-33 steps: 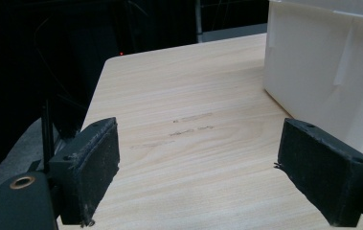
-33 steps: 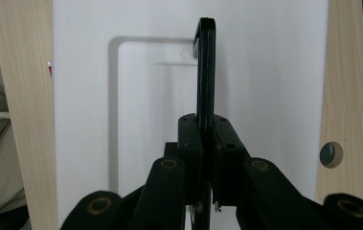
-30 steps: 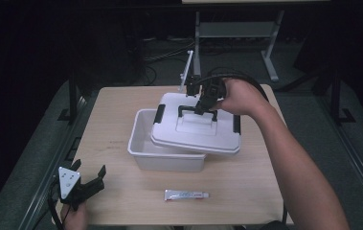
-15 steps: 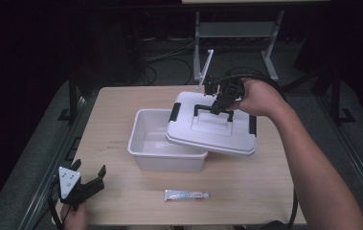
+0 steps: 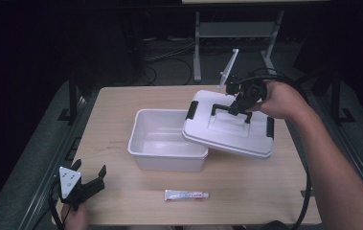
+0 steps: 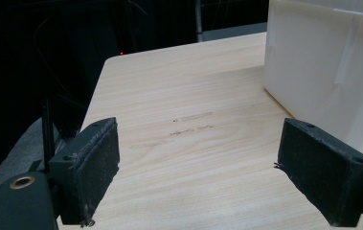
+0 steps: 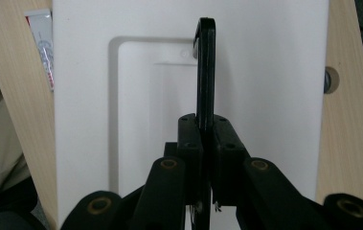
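Observation:
A white plastic box (image 5: 164, 143) stands open on the middle of the wooden table (image 5: 112, 103). Its white lid (image 5: 229, 129) hangs tilted over the box's right rim, reaching out to the right. My right gripper (image 5: 239, 104) is shut on the lid's black handle (image 7: 205, 67), which stands upright between the jaws in the right gripper view. My left gripper (image 5: 93, 184) rests open at the table's front left corner, nothing between its pads (image 6: 97, 158). The box's side wall (image 6: 323, 62) shows to its right.
A small white tube (image 5: 186, 195) lies near the front edge, in front of the box. Bare tabletop spreads left of the box. A metal stand (image 5: 232, 43) and cables sit on the dark floor beyond the far edge.
The right gripper has carried the lid off the box and to the right, leaving the box open. The left gripper has stayed where it was.

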Demonstrator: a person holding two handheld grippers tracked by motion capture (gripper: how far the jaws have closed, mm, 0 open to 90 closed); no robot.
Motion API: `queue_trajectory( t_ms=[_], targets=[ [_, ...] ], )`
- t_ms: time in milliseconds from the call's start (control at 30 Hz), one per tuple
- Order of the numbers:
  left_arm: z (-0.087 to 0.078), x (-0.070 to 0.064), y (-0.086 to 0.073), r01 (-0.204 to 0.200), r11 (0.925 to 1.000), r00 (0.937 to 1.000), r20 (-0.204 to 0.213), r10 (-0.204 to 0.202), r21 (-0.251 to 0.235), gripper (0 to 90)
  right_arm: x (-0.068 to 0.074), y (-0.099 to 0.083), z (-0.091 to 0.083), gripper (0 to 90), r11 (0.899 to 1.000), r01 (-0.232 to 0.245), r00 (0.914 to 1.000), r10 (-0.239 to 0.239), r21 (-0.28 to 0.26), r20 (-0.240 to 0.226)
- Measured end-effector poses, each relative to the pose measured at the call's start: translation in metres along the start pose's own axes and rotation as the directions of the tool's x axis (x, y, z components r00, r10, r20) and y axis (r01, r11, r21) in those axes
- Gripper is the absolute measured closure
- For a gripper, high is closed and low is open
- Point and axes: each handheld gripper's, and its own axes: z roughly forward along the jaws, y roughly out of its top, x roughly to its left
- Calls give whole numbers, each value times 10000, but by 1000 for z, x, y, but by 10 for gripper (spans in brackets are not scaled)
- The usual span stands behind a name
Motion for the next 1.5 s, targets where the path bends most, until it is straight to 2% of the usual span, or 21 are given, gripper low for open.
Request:
queue_trajectory(
  t_ms=[33,133,167,500,733,1033,1333,1367,1500],
  targets=[
    [0,-1,0,-16,10000,10000,8,16,-9,135,-1,-9,-2,839,9998,-189,9998,189,41,18],
    [1,-1,0,-10,10000,10000,-6,10,-44,136,-2,-17,-3,839,9996,-294,9995,294,48,66],
    [0,-1,0,-9,10000,10000,-3,8,-42,136,-3,-26,-5,839,9992,-408,9991,408,40,74],
    [0,-1,0,30,10000,10000,-2,-30,-31,135,-5,-70,-4,839,9943,-1062,9943,1062,3,65],
    [1,-2,0,-56,10000,10000,-17,56,25,136,-6,-100,0,839,9869,-1612,9869,1612,72,48],
    [1,-2,0,-82,10000,10000,-9,82,19,136,-3,-127,31,839,9803,-1939,9806,1948,387,-220],
    [1,-2,0,-94,10000,10000,-34,94,26,135,0,-144,68,839,9756,-2144,9745,2169,464,-575],
    [1,-2,0,-94,10000,10000,-34,94,26,135,0,-144,68,839,9756,-2144,9745,2169,464,-575],
    [1,-2,0,-125,9999,9999,-40,125,15,135,3,-149,89,839,9744,-2178,9721,2217,559,-760]
  ],
)
